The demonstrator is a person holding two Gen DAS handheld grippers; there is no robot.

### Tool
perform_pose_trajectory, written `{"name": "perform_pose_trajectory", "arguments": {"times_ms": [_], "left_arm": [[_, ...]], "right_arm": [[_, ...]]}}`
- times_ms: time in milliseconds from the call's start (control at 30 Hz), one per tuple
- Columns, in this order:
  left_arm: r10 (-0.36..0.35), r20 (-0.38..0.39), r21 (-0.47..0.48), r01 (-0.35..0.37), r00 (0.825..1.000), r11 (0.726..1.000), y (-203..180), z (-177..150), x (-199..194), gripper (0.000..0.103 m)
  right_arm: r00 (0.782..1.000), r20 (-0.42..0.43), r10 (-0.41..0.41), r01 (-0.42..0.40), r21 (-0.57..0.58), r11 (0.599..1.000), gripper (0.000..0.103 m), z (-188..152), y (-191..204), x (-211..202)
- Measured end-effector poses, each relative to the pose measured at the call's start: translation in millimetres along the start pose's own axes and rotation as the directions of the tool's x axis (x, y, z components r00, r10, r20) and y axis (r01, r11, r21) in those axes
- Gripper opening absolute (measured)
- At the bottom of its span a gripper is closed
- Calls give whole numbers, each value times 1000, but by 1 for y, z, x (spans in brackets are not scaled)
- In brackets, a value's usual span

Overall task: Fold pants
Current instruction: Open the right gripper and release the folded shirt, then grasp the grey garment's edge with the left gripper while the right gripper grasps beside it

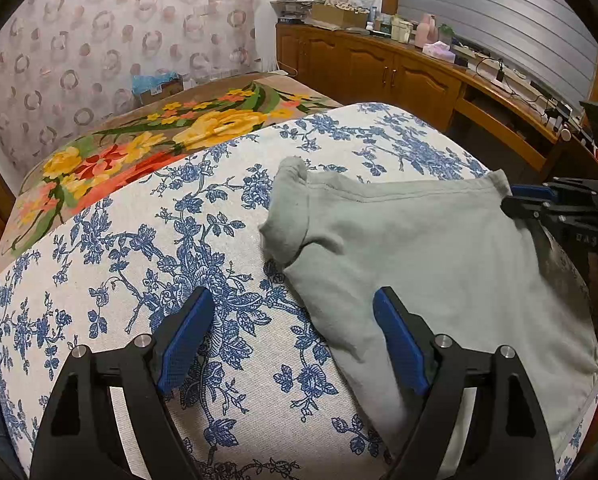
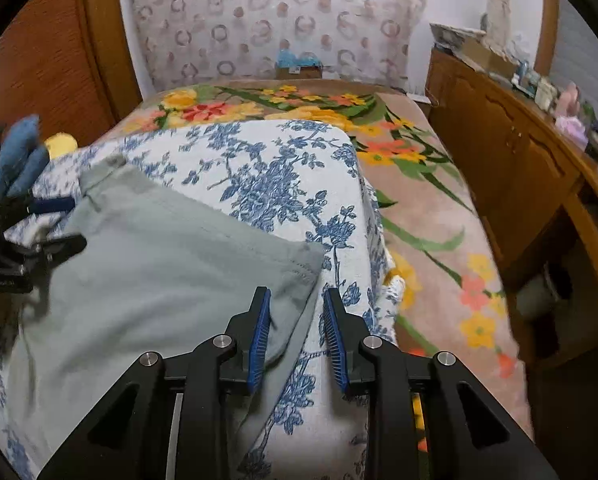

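Presently the left gripper hovers low over the blue-flowered sheet, jaws spread wide and holding nothing, its right finger above the near edge of the pants. One pair of grey pants lies folded flat on that sheet. The right gripper sits at the pants' right border, jaws partly parted with the cloth edge between them, not clamped. Two grippers counted; one orange-flowered blanket beyond
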State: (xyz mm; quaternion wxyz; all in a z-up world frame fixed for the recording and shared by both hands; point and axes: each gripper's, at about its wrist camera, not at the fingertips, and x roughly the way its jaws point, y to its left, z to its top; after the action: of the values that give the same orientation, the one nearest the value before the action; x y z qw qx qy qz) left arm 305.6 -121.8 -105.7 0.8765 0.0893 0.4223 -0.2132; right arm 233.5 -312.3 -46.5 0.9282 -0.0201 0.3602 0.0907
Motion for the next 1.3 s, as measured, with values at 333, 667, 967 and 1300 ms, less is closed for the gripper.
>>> {"name": "perform_pose_trajectory", "arguments": {"times_ms": [333,667,967,1300], "left_arm": [[1,0,1,-1,1000,1000,0,0,0,83],[-2,-11,-59,1,1000,998,10,8,1,83],[-35,-12,-140,33,999,990,23,32,10,60],[-24,-37,-115,20,999,993,10,37,22,53]], "right_arm": [[999,18,29,-28,-60,998,28,7,7,11],[999,23,47,-45,-80,996,16,3,12,10],[999,22,45,-43,-78,996,16,4,17,10],[999,22,46,-44,-77,996,16,4,19,10]]}}
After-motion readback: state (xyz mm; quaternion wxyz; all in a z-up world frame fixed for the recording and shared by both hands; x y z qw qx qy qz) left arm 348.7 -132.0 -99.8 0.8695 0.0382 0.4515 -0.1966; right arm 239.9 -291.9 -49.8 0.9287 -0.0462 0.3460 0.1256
